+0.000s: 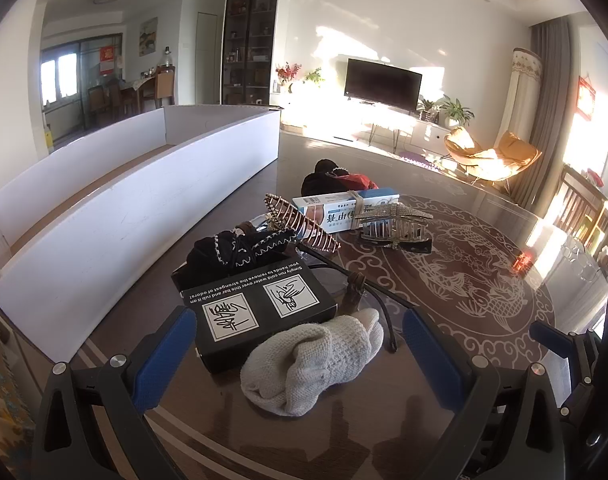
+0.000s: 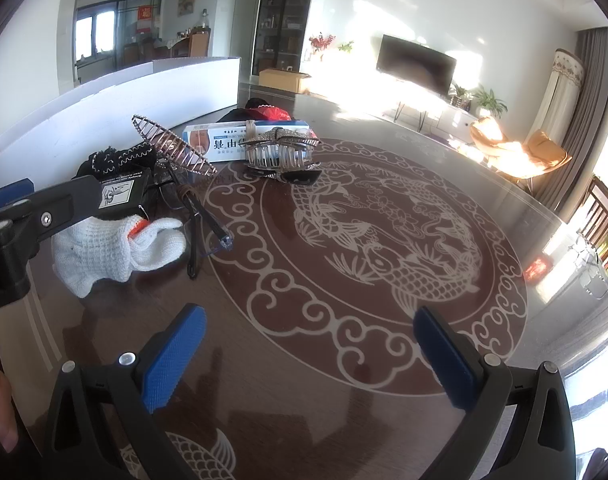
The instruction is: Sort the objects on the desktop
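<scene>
— Desktop objects heaped on patterned round table [image 2: 384, 240], beside long white cardboard tray [image 1: 123, 208].
— Biggest to smallest?
— Black box [image 1: 259, 312], white knit glove [image 1: 316, 364] touching it, toothpaste carton [image 1: 336, 210], then two jewelled hair claws [image 1: 392, 224], glasses [image 2: 207, 220].
— Grippers?
— Left gripper [image 1: 299, 344] spread wide around box and glove, gripping nothing. Right gripper [image 2: 310, 354] equally wide over bare tabletop.

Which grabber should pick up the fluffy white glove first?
The left gripper. Its open jaws already frame the white glove, which lies right in front of it. The right gripper is also open but faces bare table, with the glove off to its side.
</scene>
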`<state>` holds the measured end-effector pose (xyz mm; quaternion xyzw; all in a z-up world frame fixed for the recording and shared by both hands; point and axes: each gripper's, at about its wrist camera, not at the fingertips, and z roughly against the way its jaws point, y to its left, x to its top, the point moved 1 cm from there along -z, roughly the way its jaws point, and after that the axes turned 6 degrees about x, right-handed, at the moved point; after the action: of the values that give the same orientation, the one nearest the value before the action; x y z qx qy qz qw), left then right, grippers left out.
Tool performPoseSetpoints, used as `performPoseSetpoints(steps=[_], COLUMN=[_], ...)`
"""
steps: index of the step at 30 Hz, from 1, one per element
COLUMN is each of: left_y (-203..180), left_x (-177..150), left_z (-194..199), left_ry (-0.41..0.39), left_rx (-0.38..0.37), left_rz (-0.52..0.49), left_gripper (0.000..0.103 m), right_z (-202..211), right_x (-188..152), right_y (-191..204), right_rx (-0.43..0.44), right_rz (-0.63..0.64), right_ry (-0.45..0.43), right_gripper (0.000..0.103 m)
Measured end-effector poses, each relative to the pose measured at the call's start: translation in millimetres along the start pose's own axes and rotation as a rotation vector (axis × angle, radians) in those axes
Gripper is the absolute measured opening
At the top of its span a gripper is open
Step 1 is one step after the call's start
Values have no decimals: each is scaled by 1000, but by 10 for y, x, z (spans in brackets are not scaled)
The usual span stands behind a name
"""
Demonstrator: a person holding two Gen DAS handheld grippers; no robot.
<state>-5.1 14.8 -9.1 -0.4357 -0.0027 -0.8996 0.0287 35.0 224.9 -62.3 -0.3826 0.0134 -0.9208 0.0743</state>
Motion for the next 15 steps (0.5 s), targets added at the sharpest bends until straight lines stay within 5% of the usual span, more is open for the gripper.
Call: performPoseSetpoints(steps=[15], left_y=[-11], left_x=[0], left_z=[1], left_ry=[-3], left_rx=[0], left_rz=[-7], left_gripper=[103], right_z=[6], right_x=[1], right_y=[-7], right_rx=[2], right_rz=[-1], right_ry=[-1], right_gripper=[103])
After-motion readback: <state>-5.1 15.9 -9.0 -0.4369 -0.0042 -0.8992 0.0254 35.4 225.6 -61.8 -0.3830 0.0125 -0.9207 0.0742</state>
